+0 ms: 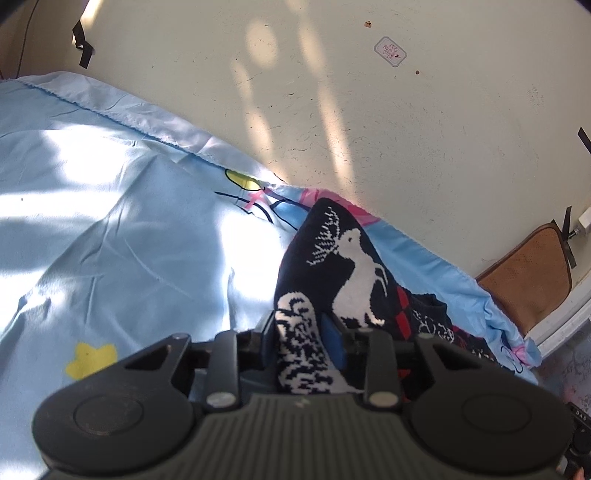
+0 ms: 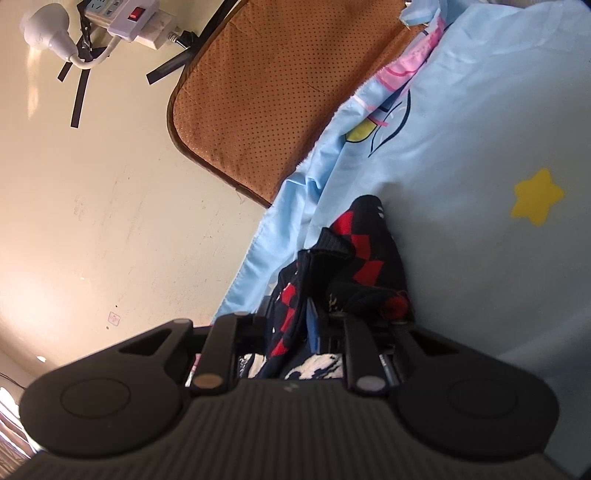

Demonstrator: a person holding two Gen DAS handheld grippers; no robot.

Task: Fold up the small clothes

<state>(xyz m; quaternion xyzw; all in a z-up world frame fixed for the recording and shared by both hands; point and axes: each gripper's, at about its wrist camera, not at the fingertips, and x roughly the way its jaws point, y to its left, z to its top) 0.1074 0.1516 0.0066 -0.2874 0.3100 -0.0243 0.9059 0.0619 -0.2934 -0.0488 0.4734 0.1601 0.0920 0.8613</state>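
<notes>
Both claws, left [image 1: 304, 332] and right [image 2: 306, 325], are nearly closed and pinch the dark knitted sock [image 1: 343, 266] lying on the blue sheet [image 1: 110, 206] by the wall; it looks light, soft and limp, so gripping its ends seems best.

Harsh sun patches, blown-out sheet [image 1: 110, 177] — fisheye-warped edges, sharp

We count one dark patterned knit garment [image 1: 343, 266], possibly two socks bunched together; one light blue sheet [image 1: 110, 206]; one brown mat [image 2: 266, 96]; one white power strip [image 2: 125, 16]; two grippers, left gripper [image 1: 304, 328] and right gripper [image 2: 295, 317].
</notes>
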